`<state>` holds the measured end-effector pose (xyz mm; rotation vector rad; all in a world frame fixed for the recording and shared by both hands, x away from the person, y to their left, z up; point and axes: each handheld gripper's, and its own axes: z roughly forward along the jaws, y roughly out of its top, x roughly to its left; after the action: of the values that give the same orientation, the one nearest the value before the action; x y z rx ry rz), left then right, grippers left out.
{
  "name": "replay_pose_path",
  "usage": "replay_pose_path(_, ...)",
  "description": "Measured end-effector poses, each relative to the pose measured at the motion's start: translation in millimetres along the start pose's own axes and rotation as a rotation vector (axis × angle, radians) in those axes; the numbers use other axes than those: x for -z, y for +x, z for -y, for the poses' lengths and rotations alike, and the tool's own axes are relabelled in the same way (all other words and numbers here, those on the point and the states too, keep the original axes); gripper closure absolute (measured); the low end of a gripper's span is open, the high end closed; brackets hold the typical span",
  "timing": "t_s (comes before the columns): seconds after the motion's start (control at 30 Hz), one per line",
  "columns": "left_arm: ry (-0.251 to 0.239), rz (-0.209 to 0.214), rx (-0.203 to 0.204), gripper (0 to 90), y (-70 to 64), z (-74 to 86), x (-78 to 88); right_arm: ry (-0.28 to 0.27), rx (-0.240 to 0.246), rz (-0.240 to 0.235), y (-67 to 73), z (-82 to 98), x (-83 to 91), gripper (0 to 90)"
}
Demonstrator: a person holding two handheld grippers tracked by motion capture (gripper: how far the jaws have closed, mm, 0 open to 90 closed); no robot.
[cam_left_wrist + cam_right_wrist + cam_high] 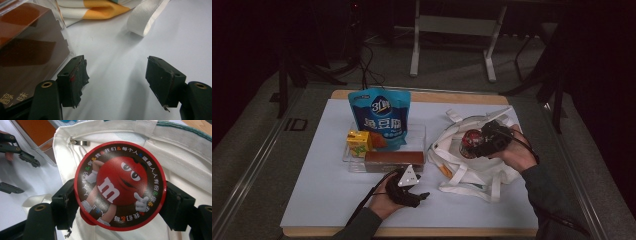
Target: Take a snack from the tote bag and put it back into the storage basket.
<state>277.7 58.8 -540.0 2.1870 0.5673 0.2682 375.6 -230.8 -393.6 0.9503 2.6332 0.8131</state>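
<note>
Right tool (119,202): clamped on the sides of a round red candy tin (119,185), lid facing its camera.
Tin: held over the open mouth of the white bag (472,172) at the desk's right.
Left tool (116,82): jaws wide, nothing between them, low over the white desk (120,57).
Brown box (25,50): just beside the left tool's left jaw, in a clear tray (354,162).
Tray also holds: blue pouch (379,117), yellow carton (358,142).

White table top (327,200): clear tray (422,131), white cloth bag (472,172).
</note>
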Motion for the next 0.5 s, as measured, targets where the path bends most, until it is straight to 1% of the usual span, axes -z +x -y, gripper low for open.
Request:
replay_pose_path(0.17, 0.0, 0.0, -0.001, 32.5, 0.0, 0.0, 0.0, 0.0, 0.009, -0.004, 1.2, -0.7, -1.2, 25.4)
replay_pose_path(0.37, 0.001, 0.0, -0.001, 32.5, 0.0, 0.0, 0.0, 0.001, 0.006, -0.006, 2.9, -2.0, -1.5, 25.4)
replay_pose_path(0.5, 0.001, 0.0, -0.001, 32.5, 0.0, 0.0, 0.0, -0.002, 0.017, -0.009, 4.4, -4.4, -1.3, 25.4)
